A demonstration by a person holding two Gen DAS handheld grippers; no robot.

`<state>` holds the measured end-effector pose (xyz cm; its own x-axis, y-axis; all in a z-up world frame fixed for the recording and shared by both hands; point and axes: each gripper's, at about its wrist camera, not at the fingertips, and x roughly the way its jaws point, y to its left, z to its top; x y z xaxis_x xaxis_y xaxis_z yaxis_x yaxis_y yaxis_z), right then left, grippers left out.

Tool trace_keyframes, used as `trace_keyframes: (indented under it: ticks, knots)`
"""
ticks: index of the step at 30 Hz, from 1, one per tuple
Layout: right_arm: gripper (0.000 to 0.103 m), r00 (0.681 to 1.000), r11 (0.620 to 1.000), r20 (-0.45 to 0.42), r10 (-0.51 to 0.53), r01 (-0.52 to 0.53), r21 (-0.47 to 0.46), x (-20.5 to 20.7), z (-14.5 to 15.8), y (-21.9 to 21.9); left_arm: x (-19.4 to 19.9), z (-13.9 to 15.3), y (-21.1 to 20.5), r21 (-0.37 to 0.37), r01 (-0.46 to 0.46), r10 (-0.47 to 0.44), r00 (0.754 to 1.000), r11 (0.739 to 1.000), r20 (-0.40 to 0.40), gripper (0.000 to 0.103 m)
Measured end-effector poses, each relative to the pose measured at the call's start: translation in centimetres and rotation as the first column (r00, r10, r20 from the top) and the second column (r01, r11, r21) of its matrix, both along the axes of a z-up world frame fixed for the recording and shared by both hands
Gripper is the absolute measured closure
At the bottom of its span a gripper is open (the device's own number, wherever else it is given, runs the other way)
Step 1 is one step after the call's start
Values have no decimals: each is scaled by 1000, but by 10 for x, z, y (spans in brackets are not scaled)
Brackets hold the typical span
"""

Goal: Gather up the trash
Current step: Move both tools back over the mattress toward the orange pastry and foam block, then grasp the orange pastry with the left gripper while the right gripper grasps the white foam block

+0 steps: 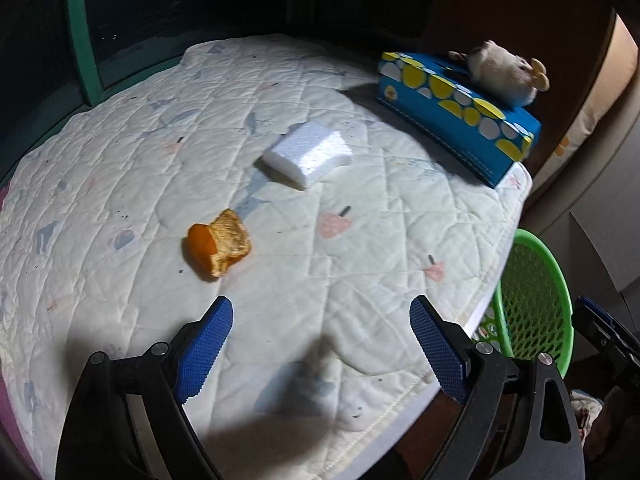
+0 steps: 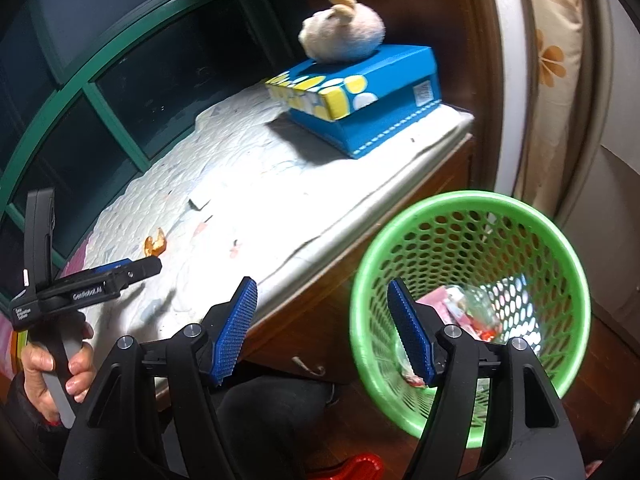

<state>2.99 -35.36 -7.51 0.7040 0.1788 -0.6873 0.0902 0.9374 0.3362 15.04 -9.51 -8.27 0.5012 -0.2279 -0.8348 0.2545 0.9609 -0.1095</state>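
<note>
An orange peel (image 1: 218,242) and a white foam block (image 1: 308,154) lie on the quilted mat (image 1: 120,168). My left gripper (image 1: 322,308) hovers open above the mat, just short of the peel, with nothing between its blue pads. In the right wrist view my right gripper (image 2: 322,286) is open and empty, straddling the mat's edge and the rim of the green mesh basket (image 2: 472,197). Wrappers (image 2: 460,308) lie in the basket's bottom. The same view shows the left gripper (image 2: 140,268) held by a hand (image 2: 60,368), pointing at the peel (image 2: 156,244).
A blue tissue box (image 1: 460,116) with a plush toy (image 1: 508,74) on it stands at the mat's far right corner. A green window frame (image 1: 82,40) runs behind the mat. The basket (image 1: 528,304) stands on the floor beside the platform. A red object (image 2: 360,466) lies on the floor.
</note>
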Motion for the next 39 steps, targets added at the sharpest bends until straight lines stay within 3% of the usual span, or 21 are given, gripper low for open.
trace_keyframes:
  ticks: [10,25,34,39]
  knots:
    - [35,998,998,8,65,-65,10,21,2,24,38,-18,41,11,-184,184,982,983,-42,16]
    - [35,995,995,-13,101,-101,-2,40,-4,32,67,-38,46,28,-259,261,962,965,-77,17]
    - [35,993,994,-19,112,-113,-14,47,-5,36,74,-43,44,60,-252,256,964,966,-71,33]
    - [35,992,992,-23,122,-122,-15,52,-6,39,73,-40,48,67,-248,252,966,966,-63,51]
